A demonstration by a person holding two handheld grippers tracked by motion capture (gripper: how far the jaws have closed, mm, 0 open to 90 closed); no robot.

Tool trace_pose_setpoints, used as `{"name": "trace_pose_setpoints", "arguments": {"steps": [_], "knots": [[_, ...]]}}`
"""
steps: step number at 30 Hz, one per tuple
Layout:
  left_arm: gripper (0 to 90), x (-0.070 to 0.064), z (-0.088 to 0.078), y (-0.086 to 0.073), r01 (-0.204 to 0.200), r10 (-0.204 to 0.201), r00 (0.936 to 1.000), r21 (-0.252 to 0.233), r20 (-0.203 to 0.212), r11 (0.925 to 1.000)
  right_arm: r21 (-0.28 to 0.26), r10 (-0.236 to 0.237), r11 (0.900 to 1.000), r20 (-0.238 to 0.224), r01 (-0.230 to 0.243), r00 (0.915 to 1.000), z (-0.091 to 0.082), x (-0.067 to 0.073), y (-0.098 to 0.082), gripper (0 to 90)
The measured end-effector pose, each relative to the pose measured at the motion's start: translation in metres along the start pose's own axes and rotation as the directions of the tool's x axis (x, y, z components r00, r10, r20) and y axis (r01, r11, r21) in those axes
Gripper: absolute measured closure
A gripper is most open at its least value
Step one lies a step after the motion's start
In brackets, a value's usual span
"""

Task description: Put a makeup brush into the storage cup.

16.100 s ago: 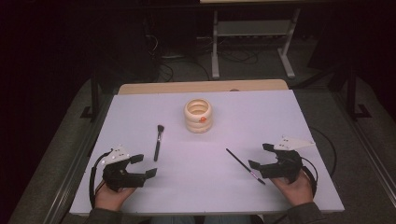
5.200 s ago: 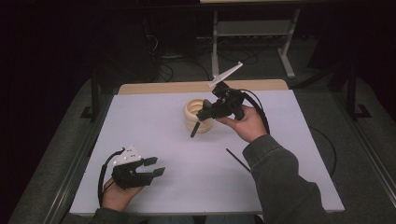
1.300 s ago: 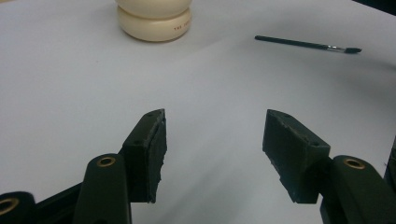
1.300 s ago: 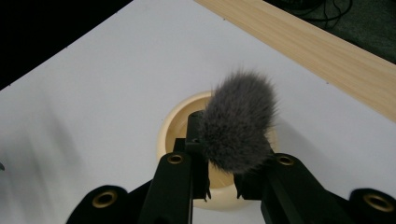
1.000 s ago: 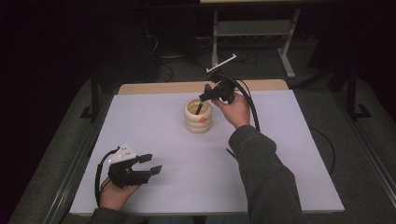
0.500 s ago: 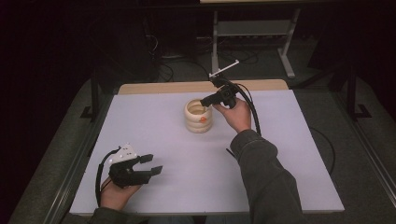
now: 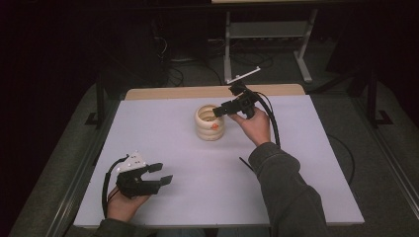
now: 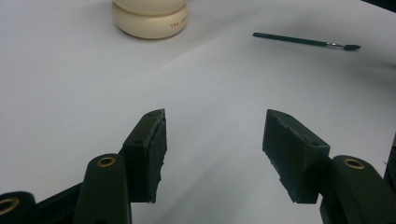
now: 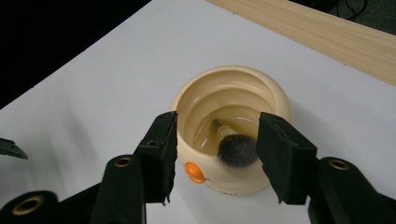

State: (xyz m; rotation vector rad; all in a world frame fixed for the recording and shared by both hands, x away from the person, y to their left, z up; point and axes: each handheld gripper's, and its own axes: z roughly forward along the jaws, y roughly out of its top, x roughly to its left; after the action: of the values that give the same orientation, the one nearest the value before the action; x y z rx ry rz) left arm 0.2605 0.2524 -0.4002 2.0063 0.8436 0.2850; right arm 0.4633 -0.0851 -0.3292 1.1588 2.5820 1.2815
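Dark room, white-topped table (image 7: 163, 143) with wooden far edge, metal stand (image 7: 267, 37) behind.

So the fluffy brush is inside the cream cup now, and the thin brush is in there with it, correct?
Partly. The fluffy brush does sit inside the cream cup, between the open jaws of the right tool, as the right gripper view shows. The thin brush is not in there: the left gripper view shows it lying flat on the white table, apart from the cup.

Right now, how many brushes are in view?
2. A fluffy brush stands bristles-up inside the cream holder, between the right gripper's open jaws. A thin brush lies flat on the white table.
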Motion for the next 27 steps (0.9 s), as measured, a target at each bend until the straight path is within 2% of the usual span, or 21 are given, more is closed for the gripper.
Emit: {"name": "trace_pose_setpoints", "arguments": {"steps": [1, 4, 9, 13, 16, 22, 27], "knots": [[39.5, 0.001, 0.000, 0.000, -0.005, 0.005, 1.0000, 0.001, 0.000, 1.0000, -0.007, 0.010, 1.000, -0.011, -0.010, 0.9999, -0.003, 0.001, -0.001, 45.0], [39.4, 0.001, 0.000, 0.000, -0.007, 0.007, 1.0000, 0.008, 0.003, 0.9999, -0.009, 0.003, 1.000, -0.012, -0.003, 0.9999, -0.005, 0.001, -0.002, 44.0], [39.3, 0.001, 0.003, 0.000, -0.006, 0.006, 0.9999, 0.010, 0.009, 0.9999, -0.017, 0.003, 1.000, -0.041, -0.004, 0.9992, -0.011, 0.003, -0.007, 41.5], [39.2, 0.002, 0.003, -0.001, -0.012, 0.012, 0.9999, 0.017, 0.007, 0.9998, -0.019, -0.002, 1.000, -0.035, 0.002, 0.9994, -0.014, 0.003, -0.011, 40.2], [39.3, 0.002, 0.003, -0.001, -0.003, 0.003, 1.0000, 0.006, 0.008, 1.0000, -0.030, -0.004, 1.000, -0.037, 0.003, 0.9993, -0.017, 0.001, -0.014, 38.9], [39.2, 0.002, 0.003, -0.001, -0.012, 0.012, 0.9999, 0.014, 0.007, 0.9998, -0.032, 0.016, 0.999, -0.044, -0.017, 0.9989, -0.025, 0.002, -0.021, 37.0], [39.1, 0.002, 0.003, -0.001, -0.008, 0.008, 0.9999, 0.017, 0.006, 0.9998, -0.043, 0.009, 0.999, -0.042, -0.011, 0.9991, -0.031, 0.001, -0.028, 36.4]]}}
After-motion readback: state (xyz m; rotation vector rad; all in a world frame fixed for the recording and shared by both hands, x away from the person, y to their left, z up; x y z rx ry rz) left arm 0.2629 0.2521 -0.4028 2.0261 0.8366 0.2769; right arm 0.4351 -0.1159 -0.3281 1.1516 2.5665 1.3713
